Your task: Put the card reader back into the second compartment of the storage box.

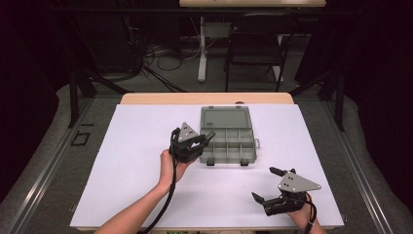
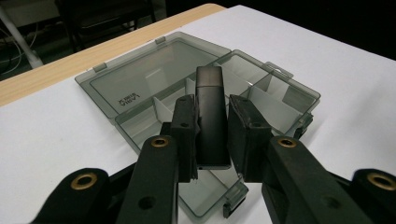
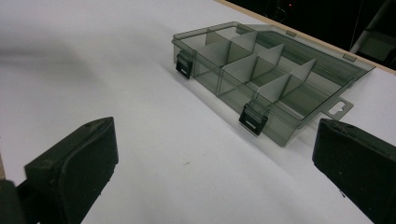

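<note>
step: left tongs (image 2: 212, 130) carry a dark flat bar (image 2: 210, 116) toward the open compartment box (image 1: 228, 139); my read is it goes into one of the cells
left tongs: closed on the dark flat bar, pads on its two long sides, bar sticking out forward past the tips
bar position: in the air over the near-left corner of the box as the left gripper view frames it, not touching a divider as far as I can tell
right tongs: (image 1: 269, 184) wide, nothing between them, parked at the near right of the table, well apart from the box
box: smoky clear plastic, lid (image 1: 225, 117) folded flat back away from the person, two rows of cells with white dividers (image 3: 243, 63), two black latches (image 3: 253, 119) on the front wall, cells look empty
how to do it well: pick the cell first, line the bar's long axis up with the cell's long side, keep it level, lower between the dividers, let go only once it rests on the floor of the cell
risk: the box is light, so a nudge on the wall would probably slide it; right tongs could steady the front edge
surface: white sheet over a wood-edged table (image 1: 146, 161), flat, little else on it
room: dark, black drapes, folding chair (image 1: 255, 46) and loose cables (image 1: 165, 58) on grey floor behind
</note>
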The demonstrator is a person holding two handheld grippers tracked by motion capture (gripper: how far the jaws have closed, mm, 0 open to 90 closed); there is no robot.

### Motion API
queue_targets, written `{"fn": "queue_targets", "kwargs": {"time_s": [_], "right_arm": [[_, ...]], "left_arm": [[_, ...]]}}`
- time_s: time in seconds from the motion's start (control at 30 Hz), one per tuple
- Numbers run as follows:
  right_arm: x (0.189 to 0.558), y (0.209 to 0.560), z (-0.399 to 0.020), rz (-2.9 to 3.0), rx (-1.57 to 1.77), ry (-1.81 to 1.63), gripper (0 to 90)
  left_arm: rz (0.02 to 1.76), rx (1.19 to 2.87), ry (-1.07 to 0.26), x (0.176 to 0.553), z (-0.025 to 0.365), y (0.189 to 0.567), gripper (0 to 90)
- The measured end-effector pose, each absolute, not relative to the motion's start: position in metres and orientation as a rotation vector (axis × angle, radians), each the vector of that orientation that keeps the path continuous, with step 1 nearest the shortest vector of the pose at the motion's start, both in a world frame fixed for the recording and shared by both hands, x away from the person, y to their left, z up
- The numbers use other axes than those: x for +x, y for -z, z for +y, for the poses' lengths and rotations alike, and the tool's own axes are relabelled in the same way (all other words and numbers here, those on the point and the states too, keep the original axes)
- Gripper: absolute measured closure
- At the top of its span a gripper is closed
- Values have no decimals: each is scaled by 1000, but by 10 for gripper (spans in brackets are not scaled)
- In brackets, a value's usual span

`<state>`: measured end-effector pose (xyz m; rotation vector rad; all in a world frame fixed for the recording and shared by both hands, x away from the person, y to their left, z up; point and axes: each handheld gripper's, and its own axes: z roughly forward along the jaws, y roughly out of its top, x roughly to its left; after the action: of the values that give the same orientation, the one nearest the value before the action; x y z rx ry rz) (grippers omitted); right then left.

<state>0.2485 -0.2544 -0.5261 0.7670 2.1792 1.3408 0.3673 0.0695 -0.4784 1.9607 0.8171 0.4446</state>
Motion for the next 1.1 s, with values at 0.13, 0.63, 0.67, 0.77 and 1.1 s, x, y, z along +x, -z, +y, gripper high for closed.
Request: {"fn": "queue_targets", "kwargs": {"time_s": [0.13,0.63,0.67,0.77,1.1], "right_arm": [[248,526,-255,2179,768,-1341,0],[248,526,-255,2180,766,-1342,0],[249,526,-255,2180,767,-1341,0],[248,526,-255,2178,769,-1342,0],[248,526,-255,2178,768,-1338,0]], "left_arm": [[819,1961,-442,371,66,478,732],[841,1957,-446,386,55,478,732],[844,1955,-444,387,54,478,733],[850,1956,-440,390,52,479,732],[862,1949,-440,400,47,475,732]]}}
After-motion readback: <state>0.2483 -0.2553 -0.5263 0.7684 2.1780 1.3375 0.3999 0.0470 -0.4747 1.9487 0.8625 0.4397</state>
